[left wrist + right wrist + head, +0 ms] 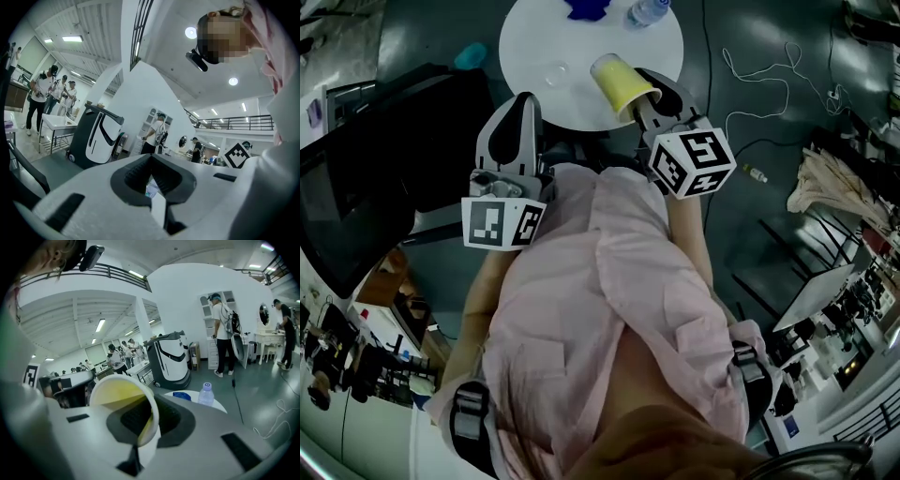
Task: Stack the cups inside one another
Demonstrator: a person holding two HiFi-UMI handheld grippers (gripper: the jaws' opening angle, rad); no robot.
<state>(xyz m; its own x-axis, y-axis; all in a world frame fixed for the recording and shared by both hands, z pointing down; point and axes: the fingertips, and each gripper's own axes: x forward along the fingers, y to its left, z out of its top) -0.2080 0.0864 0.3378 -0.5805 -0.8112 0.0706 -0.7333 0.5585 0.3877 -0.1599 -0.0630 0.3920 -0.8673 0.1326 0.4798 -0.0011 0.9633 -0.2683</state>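
Yellow paper cup (622,84) is off the table, pinched by its wall in the right gripper (645,101). One jaw is inside the mouth and the other is outside, closed tight on the rim. The cup hangs tilted over the near edge of the round white table (534,37), its mouth turned up and away from the person. From the right gripper view, the cup (124,397) fills the space ahead of that gripper (149,418), showing a yellow inside and a pale rim.

A small translucent object (555,72), possibly a clear cup, rests on the table to the left of the yellow one and apart from it. It is too faint to be sure.

The left gripper (523,101) hangs just short of the table's near edge, well left of the right one. In the left gripper view, its jaws (151,159) are brought together with nothing between them.

At the far side of the table stand a water bottle (646,11) and a blue object (586,9). Both also appear in the right gripper view, bottle (205,393) beside blue object (182,395).
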